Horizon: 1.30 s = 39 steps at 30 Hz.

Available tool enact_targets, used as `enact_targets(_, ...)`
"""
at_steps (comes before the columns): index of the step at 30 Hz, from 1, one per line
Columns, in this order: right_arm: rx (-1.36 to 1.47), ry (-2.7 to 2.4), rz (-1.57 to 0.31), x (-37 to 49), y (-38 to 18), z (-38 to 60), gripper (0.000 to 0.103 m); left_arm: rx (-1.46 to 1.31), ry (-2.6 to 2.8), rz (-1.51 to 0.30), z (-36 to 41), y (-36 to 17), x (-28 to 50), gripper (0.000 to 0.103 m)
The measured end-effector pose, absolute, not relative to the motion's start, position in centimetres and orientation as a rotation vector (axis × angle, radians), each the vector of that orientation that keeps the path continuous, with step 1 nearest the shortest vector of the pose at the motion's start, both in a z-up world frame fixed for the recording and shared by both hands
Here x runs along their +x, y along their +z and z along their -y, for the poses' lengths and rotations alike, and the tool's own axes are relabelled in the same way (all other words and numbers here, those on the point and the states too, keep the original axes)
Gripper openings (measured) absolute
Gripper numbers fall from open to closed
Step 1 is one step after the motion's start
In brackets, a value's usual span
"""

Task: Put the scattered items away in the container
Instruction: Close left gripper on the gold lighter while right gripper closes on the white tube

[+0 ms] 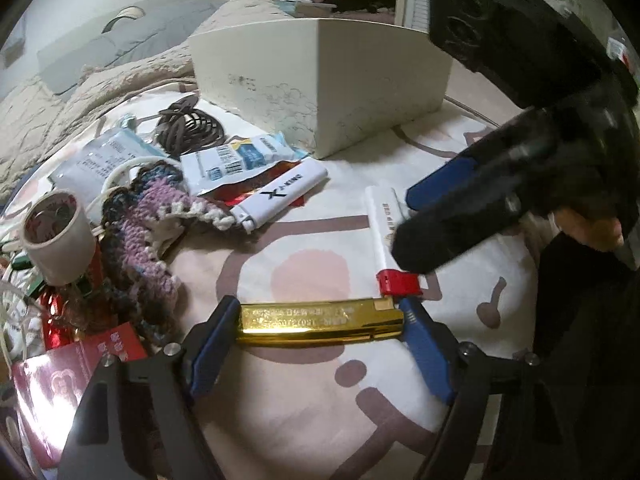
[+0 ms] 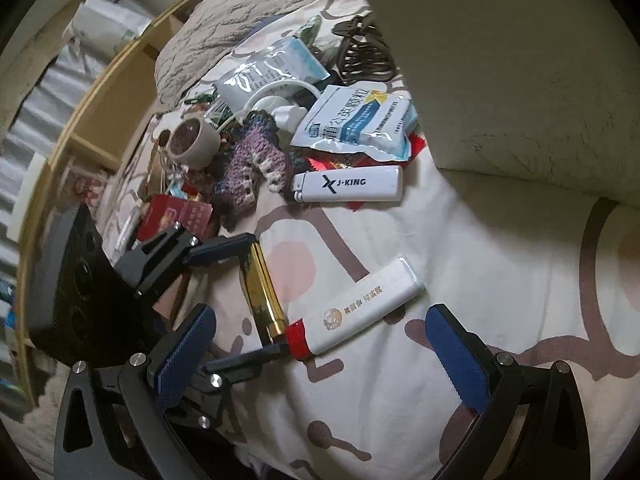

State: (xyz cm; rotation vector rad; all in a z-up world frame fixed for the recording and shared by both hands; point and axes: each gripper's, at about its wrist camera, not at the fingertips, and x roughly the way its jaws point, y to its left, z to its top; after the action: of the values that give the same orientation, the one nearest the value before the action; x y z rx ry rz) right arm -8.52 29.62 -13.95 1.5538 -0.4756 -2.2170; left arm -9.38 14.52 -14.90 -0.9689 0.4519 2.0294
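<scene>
Bedding spreads under everything you see: a white sheet (image 1: 320,248) printed with pink and mauve shapes, with a beige quilted blanket (image 1: 48,112) bunched behind it. Your cream container (image 1: 320,80) stands at the far side of the sheet, well apart from both hands. To its left lies the scattered heap: blue-and-white sachets (image 2: 360,120), a coil of dark cord (image 1: 188,128), a purple crocheted piece (image 1: 148,232), a tape roll (image 1: 56,236) and a white J-KING lighter (image 2: 348,188).

Nearer you lies a gold harmonica (image 1: 320,322), crosswise between the blue pads of your left tongs (image 1: 320,340). Each pad sits right at one end of it, though you cannot tell whether they press it yet.

Just beside the harmonica's end lies a second white lighter with a red cap (image 2: 352,312), the cap nearly touching the gold metal. Your right tongs (image 2: 324,356) hover over this lighter, released, jaws spread wide with the lighter in front of them and neither pad touching it.
</scene>
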Motion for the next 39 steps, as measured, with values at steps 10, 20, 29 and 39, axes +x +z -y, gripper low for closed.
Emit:
enact_targets(10,1.553,-2.272,0.154,-8.5,-13.0,-27.5,0.103,-0.926,2.105,-0.434,-12.6,-13.2,-7.7,0.081)
enact_targets(20,1.590,-2.208,-0.314,-9.3,-13.5,-24.6,0.103,-1.005,2.199,-0.383,-11.3,-13.2,-6.4,0.081)
enact_targets(29,1.629,-2.099,-0.500,-10.8,-15.4,-22.9,0.102,-1.011,2.230,-0.341,-10.5,-12.9,-6.7,0.081)
enact_targets(39,1.676,-2.157,-0.450,-11.8,-14.8,-24.2,0.084,-0.983,2.222,-0.313,-10.5,-12.3,-6.6,0.081)
